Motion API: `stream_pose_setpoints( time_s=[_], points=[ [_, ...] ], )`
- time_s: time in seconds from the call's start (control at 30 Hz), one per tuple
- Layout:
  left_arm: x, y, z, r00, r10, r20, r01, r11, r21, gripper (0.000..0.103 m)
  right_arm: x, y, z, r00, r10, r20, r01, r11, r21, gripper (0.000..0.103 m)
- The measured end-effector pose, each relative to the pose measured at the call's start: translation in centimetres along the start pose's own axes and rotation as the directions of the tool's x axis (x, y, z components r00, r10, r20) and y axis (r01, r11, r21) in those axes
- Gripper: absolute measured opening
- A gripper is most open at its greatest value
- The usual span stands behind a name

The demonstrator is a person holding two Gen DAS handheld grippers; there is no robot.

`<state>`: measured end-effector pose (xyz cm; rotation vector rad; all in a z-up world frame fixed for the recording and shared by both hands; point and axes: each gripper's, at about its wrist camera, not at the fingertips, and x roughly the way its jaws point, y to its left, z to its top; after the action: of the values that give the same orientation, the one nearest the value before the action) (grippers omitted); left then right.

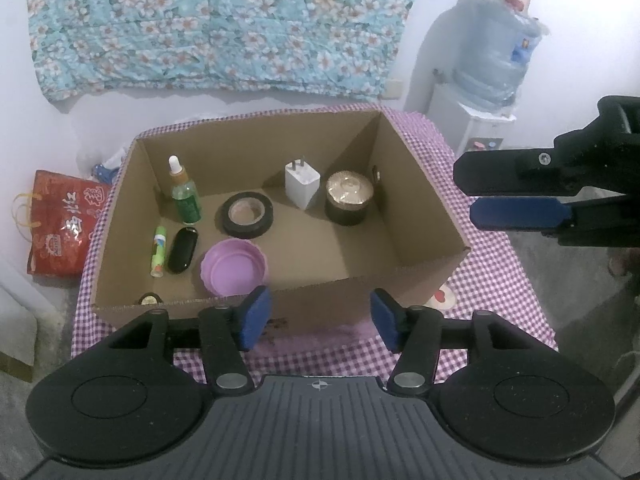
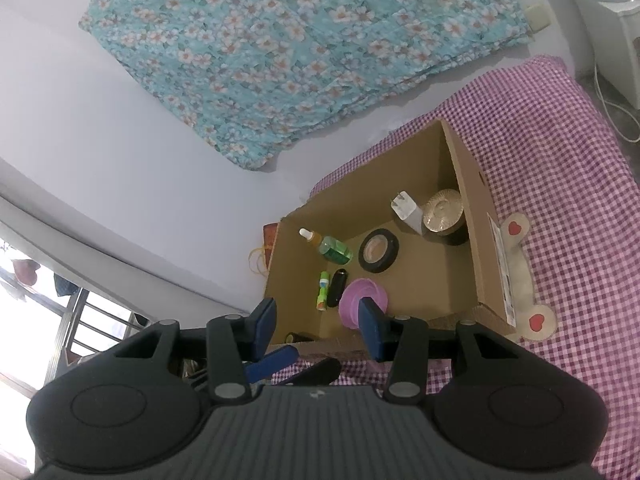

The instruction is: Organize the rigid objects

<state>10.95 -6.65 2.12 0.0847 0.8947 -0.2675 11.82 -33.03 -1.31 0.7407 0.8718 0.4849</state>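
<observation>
An open cardboard box [image 1: 420, 204] [image 2: 468, 216] stands on a purple checked table. Inside it are a green dropper bottle [image 1: 185, 196] [image 2: 332, 247], a black tape roll [image 1: 247, 214] [image 2: 378, 255], a white charger [image 1: 302, 185] [image 2: 407, 211], a dark jar with a gold lid [image 1: 349, 198] [image 2: 443, 216], a purple lid [image 1: 233, 267] [image 2: 362, 300], a black oval case [image 1: 182, 250] [image 2: 335, 288] and a small green tube [image 1: 158, 251] [image 2: 322, 291]. My left gripper [image 1: 318, 322] is open and empty before the box's near wall. My right gripper [image 2: 318, 330] is open and empty, held high at the box's near left; in the left wrist view it shows at the right [image 1: 516, 196].
The checked tablecloth [image 1: 500, 292] [image 2: 560, 152] covers the table around the box. A red bag [image 1: 60, 224] sits on the floor at the left. A water dispenser [image 1: 492, 64] stands at the back right. A floral cloth [image 1: 224, 20] hangs on the wall.
</observation>
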Motion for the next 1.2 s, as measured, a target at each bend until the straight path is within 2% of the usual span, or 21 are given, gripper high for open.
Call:
stream_pose_setpoints(
  time_s=[0.4,0.6,0.93,1.2],
  points=[
    [0.0,-0.7,-0.2,1.000,0.005,-0.006,-0.005,1.000,0.012,0.059,0.0,0.0,-1.1,1.000,0.009,-0.006,-0.009,1.000,0.013,0.049],
    [0.0,-0.5,-0.3,1.000,0.010,-0.007,-0.010,1.000,0.004,0.060,0.6,0.2,-2.6,1.000,0.030,0.010,-0.030,0.999,0.036,0.049],
    [-0.4,-0.4,-0.6,0.998,0.058,-0.026,-0.057,0.998,0.004,0.062,1.5,1.8,-7.0,0.988,-0.041,0.150,0.038,0.999,0.020,0.050],
    [-1.2,-1.1,-0.5,0.996,0.089,-0.031,-0.090,0.995,-0.032,0.062,0.2,0.4,-7.6,0.983,-0.002,0.185,-0.010,0.998,0.064,0.050]
  ],
)
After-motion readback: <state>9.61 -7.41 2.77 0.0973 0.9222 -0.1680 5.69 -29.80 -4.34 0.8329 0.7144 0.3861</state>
